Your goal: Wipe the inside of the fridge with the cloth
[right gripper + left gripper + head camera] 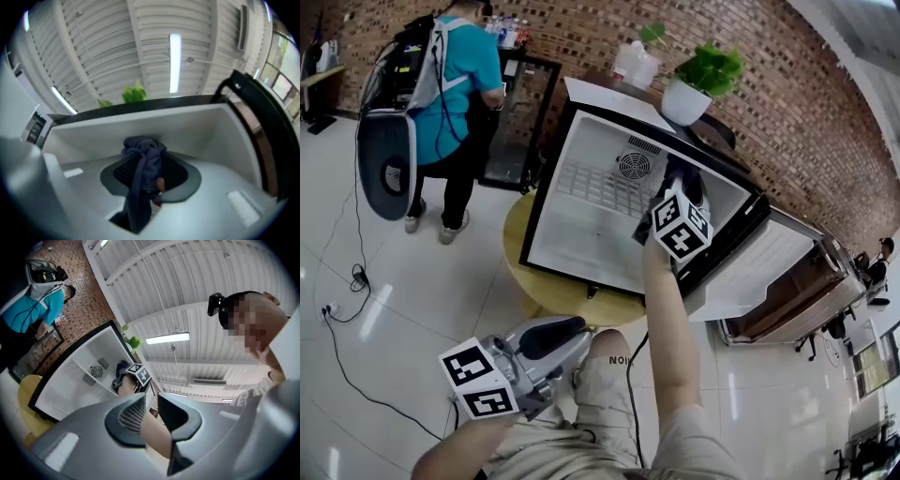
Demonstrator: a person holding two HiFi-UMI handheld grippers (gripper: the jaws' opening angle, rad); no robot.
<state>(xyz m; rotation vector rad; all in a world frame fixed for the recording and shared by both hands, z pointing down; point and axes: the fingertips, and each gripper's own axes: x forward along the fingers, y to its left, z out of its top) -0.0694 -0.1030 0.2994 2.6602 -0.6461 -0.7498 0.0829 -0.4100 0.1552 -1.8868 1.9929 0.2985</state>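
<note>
The right gripper (150,164) has its fingers (177,176) clamped on a dark blue cloth (140,150). The cloth bunches up above the fingertips, and a strip of it hangs down between the pads. The bunch sits close against a white inner wall of the fridge (197,126); whether it presses on the wall cannot be told. In the head view this gripper (679,187) reaches into the upper right part of the fridge (581,225), with the cloth (682,174) just right of the round fan grille (634,166) on the back wall. The marker cube (681,228) stands at the fridge's mouth, and the person's bare forearm (666,319) runs up to it.

The left gripper (151,400) has its fingers (125,416) a narrow gap apart with nothing between them; only the person's leg shows behind the gap. In the head view it (546,339) is held low beside the person's knee (614,370), well apart from the fridge and tilted upward.

The fridge stands on a round yellow surface (567,300). A wire shelf (598,184) lies left of the fan grille, and the door (759,267) is swung open to the right. A white pot with a green plant (689,94) stands behind the top of the fridge. To the left, another person in a teal shirt (455,70) with a backpack stands by a dark glass cabinet (520,122) in front of a brick wall (787,103). A black cable (342,319) trails across the glossy white floor (422,281).
</note>
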